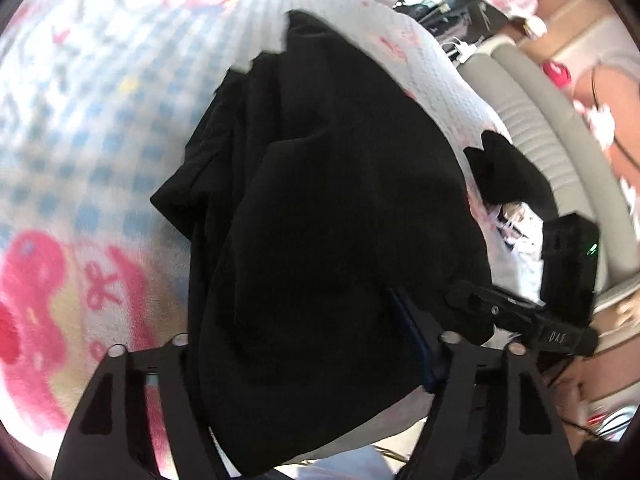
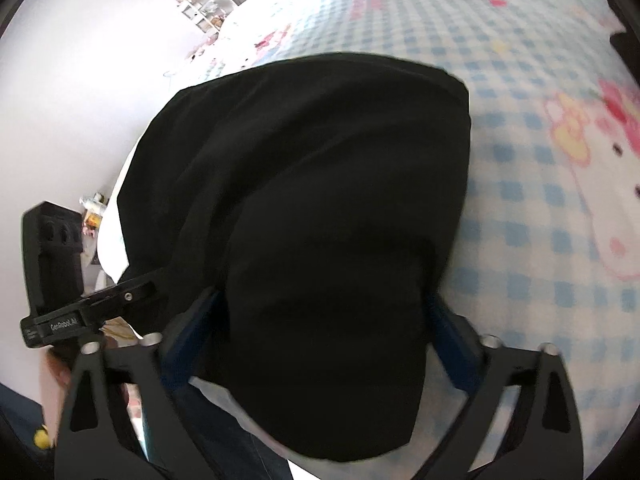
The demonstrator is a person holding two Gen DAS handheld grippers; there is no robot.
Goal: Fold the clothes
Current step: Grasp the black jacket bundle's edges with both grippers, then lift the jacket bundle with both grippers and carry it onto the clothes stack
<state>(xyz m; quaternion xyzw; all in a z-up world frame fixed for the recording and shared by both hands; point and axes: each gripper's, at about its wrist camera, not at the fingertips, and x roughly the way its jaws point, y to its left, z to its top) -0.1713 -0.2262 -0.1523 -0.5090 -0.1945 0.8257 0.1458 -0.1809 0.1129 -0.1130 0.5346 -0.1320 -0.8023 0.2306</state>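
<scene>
In the left wrist view, a blue-and-white checked bedsheet (image 1: pixel 80 128) with pink cartoon prints fills the nine o'clock side. At the centre a black garment (image 1: pixel 320 220) hangs bunched, running from about twelve o'clock down to six o'clock, where it drapes between the fingers of the left gripper (image 1: pixel 312 344). Cloth covers the finger gap and hides the left pad, so I cannot tell whether the fingers are pinched on it or merely spread around it. At four o'clock the right gripper (image 1: pixel 520 312) reaches in, its tip touching the garment's edge. A second dark piece of cloth (image 1: pixel 508 172) lies at three o'clock, near a grey ribbed bed frame (image 1: pixel 540 112).

In the right wrist view, the left gripper (image 2: pixel 92 308) shows at eight o'clock against a white wall (image 2: pixel 80 80), its tip at the garment's left edge. The black garment (image 2: pixel 320 240) fills the centre and falls between the blue-padded fingers of the right gripper (image 2: pixel 324 320), which stand wide apart with cloth bulging between them; a firm grip cannot be confirmed. The checked bedsheet (image 2: pixel 540 220) spreads from one to four o'clock.
</scene>
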